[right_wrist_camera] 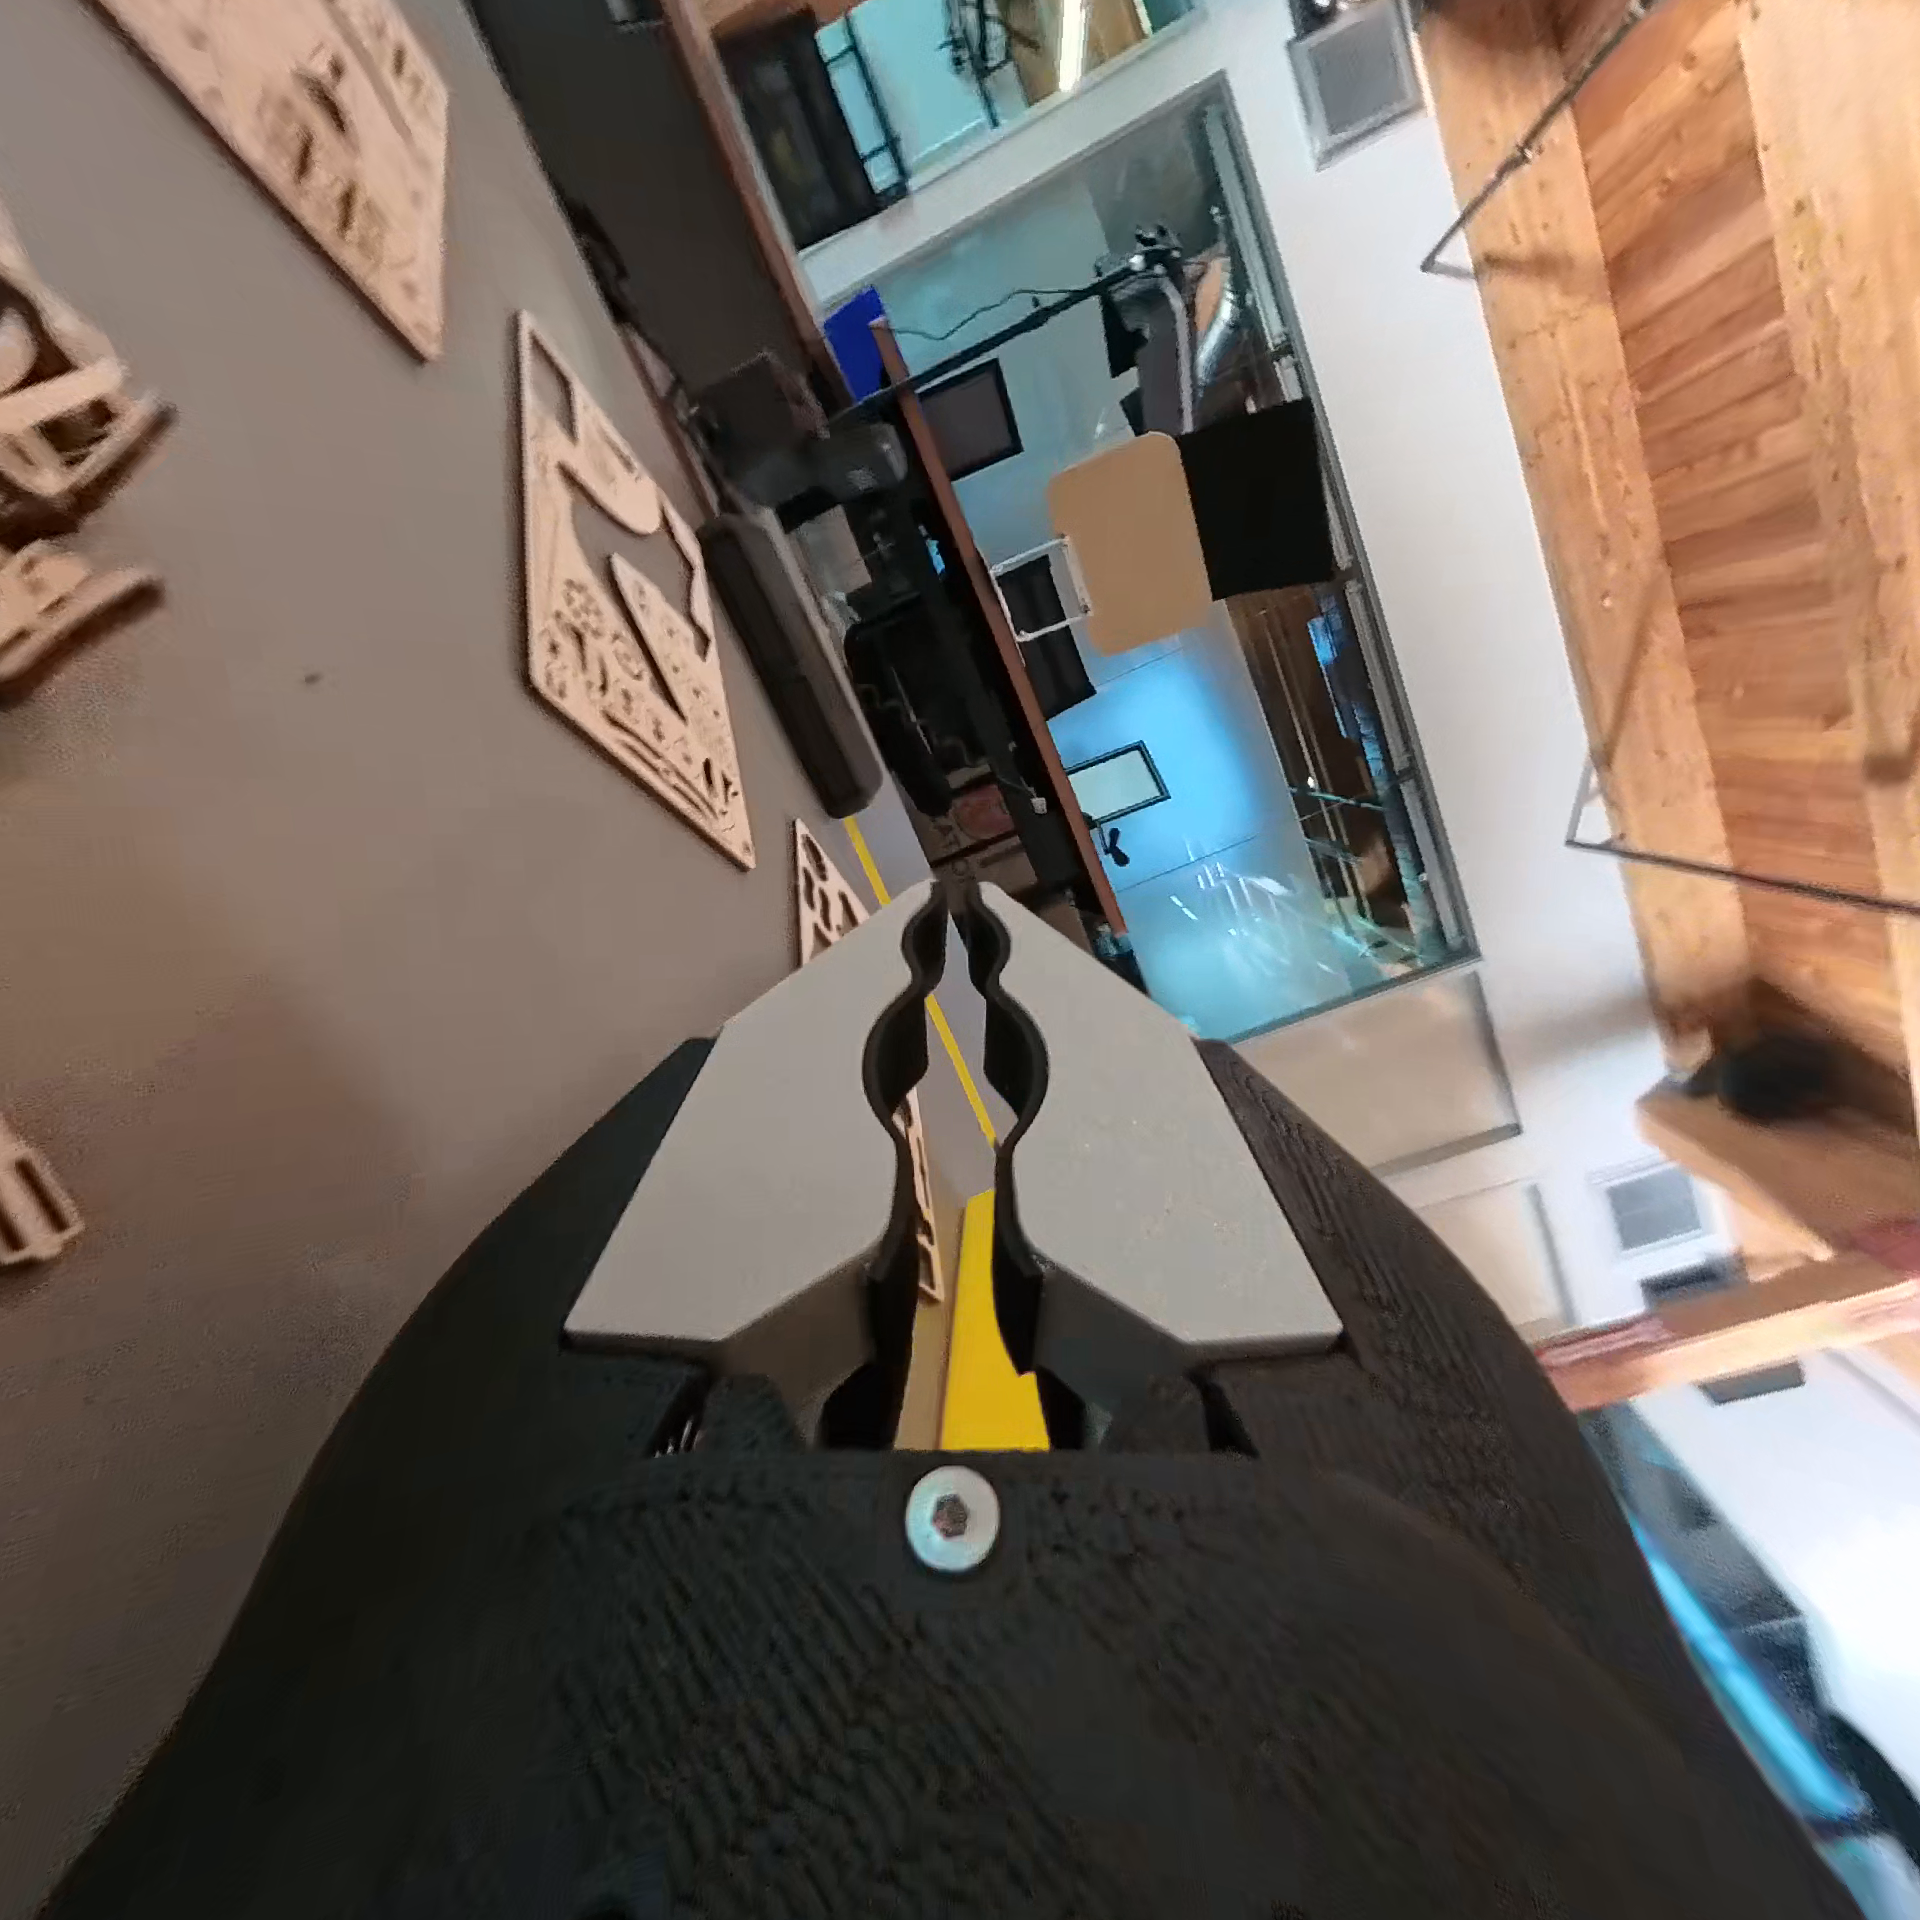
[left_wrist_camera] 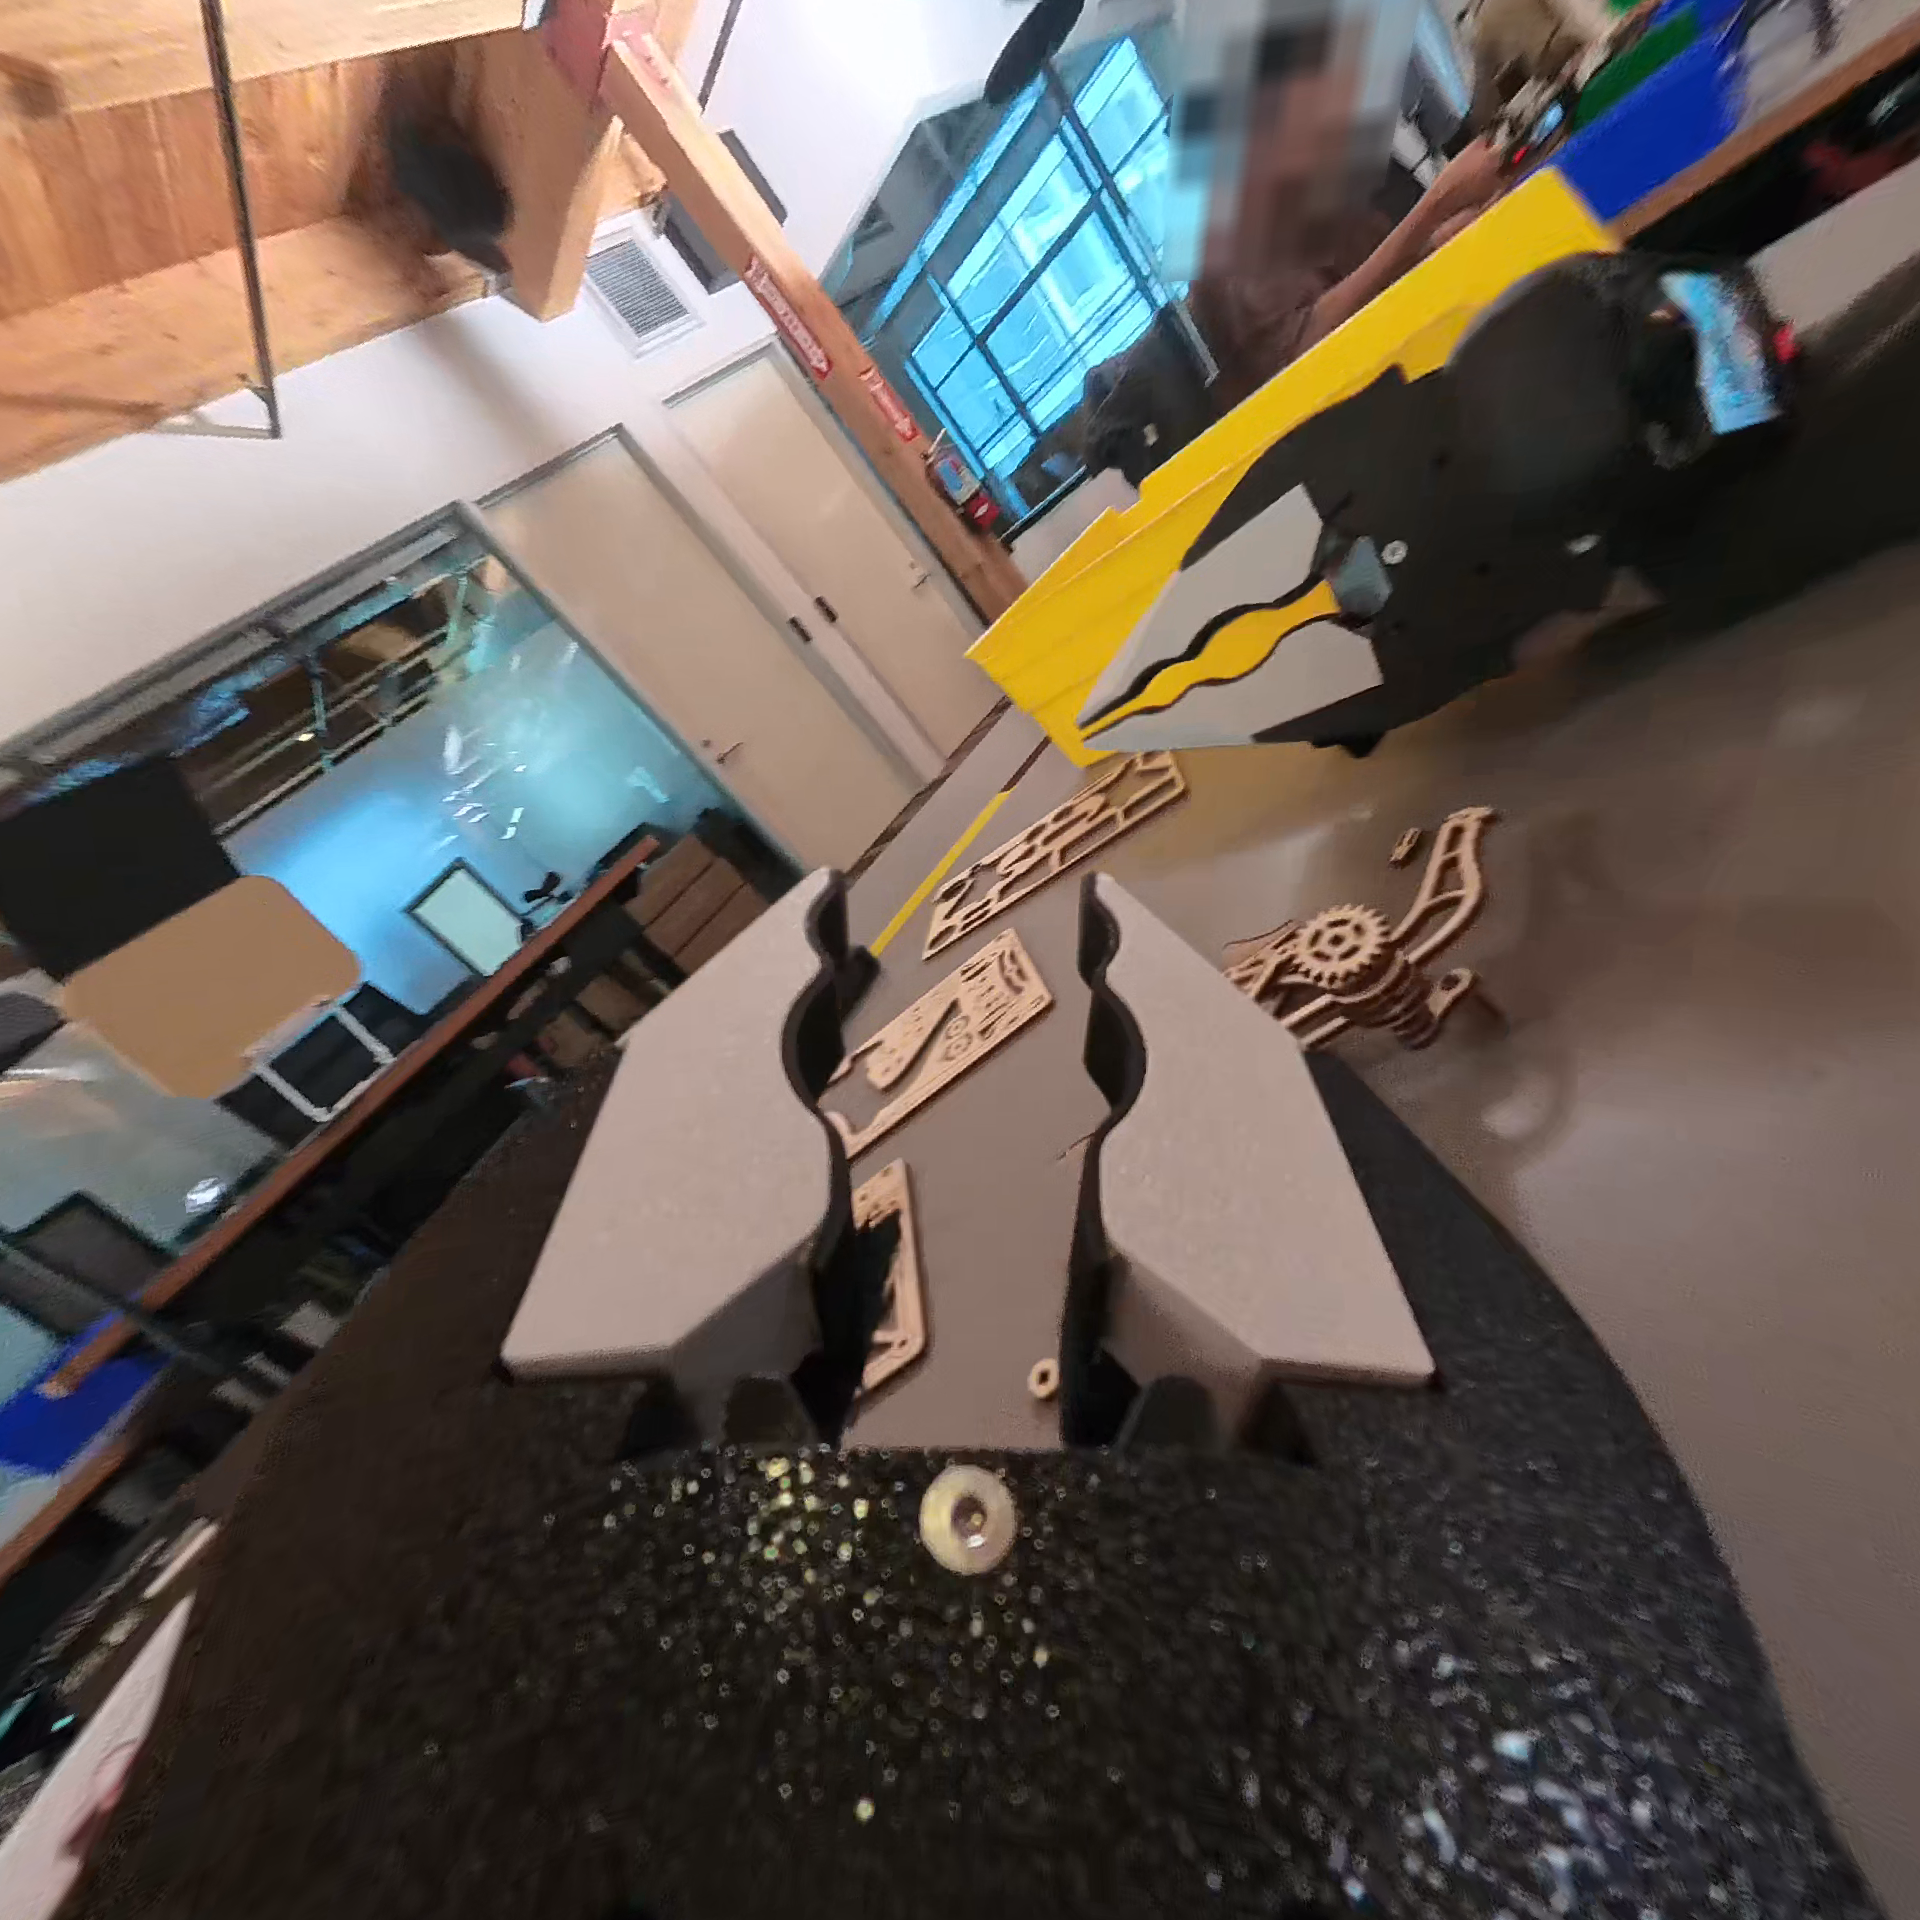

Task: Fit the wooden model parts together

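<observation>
A partly built wooden model [left_wrist_camera: 1351, 966] with a gear stands on the grey table [left_wrist_camera: 1662, 1039], right of my left gripper [left_wrist_camera: 961, 904]. The left gripper is open and empty, low over flat wooden part sheets [left_wrist_camera: 956, 1029]. A small wooden ring [left_wrist_camera: 1042, 1377] lies between its fingers. My right gripper [left_wrist_camera: 1086, 727] hangs shut above the far sheet [left_wrist_camera: 1060, 852]. In the right wrist view the right gripper [right_wrist_camera: 956, 894] is shut with nothing seen between its tips. Part sheets [right_wrist_camera: 634, 613] lie to its left, and the model [right_wrist_camera: 52, 436] shows at the left edge.
A yellow bin [left_wrist_camera: 1195, 540] stands behind the sheets. A small loose wooden piece [left_wrist_camera: 1405, 844] lies by the model. A yellow tape line [right_wrist_camera: 966, 1081] runs along the table. A long black object [right_wrist_camera: 790, 665] lies near the table's far edge. A person stands beyond the bin. My hands' fingertips stand some 20 cm from each other.
</observation>
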A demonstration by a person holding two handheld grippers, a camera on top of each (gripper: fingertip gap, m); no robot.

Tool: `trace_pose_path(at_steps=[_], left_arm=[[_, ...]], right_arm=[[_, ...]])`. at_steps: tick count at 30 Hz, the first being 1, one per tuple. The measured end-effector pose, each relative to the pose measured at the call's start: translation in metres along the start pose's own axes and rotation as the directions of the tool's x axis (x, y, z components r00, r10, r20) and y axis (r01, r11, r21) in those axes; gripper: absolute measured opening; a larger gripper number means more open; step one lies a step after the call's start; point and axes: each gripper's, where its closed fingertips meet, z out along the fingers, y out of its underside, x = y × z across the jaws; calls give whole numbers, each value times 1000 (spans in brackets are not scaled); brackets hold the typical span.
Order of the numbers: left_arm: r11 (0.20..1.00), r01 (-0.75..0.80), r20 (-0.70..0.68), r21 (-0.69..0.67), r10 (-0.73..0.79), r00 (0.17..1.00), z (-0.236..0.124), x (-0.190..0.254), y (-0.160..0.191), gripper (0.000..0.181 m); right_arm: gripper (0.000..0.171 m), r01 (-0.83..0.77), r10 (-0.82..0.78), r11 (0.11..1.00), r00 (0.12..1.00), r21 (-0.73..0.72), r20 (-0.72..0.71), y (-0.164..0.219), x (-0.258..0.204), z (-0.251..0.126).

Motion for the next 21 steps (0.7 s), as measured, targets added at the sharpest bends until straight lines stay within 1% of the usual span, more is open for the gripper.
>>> trace_pose_path(at_steps=[4, 7, 9, 13, 15, 21], left_arm=[[999, -44, 32, -18, 45, 998, -2, -2, 1, 39], [999, -54, 12, 3, 54, 998, -6, 2, -4, 37], [998, -57, -10, 22, 57, 998, -9, 6, -8, 36], [994, -49, -119, 102, 62, 991, -14, 24, -22, 41], [992, -70, -143, 106, 85, 986, -13, 30, -23, 42], [981, -167, -171, 97, 181, 968, -12, 44, -21, 37]], right_arm=[[1, 147, -147, 989, 989, 1, 33, -6, -15, -1], [1, 189, -191, 980, 981, 54, 22, -17, -15, -7], [1, 168, -170, 982, 985, 86, 17, -21, -12, -11], [1, 48, -48, 995, 999, 84, -7, -16, 2, -12], [1, 4, -3, 997, 1000, 78, -16, -12, 6, -11], [0, -96, 97, 995, 994, 26, -56, 7, 20, -12]])
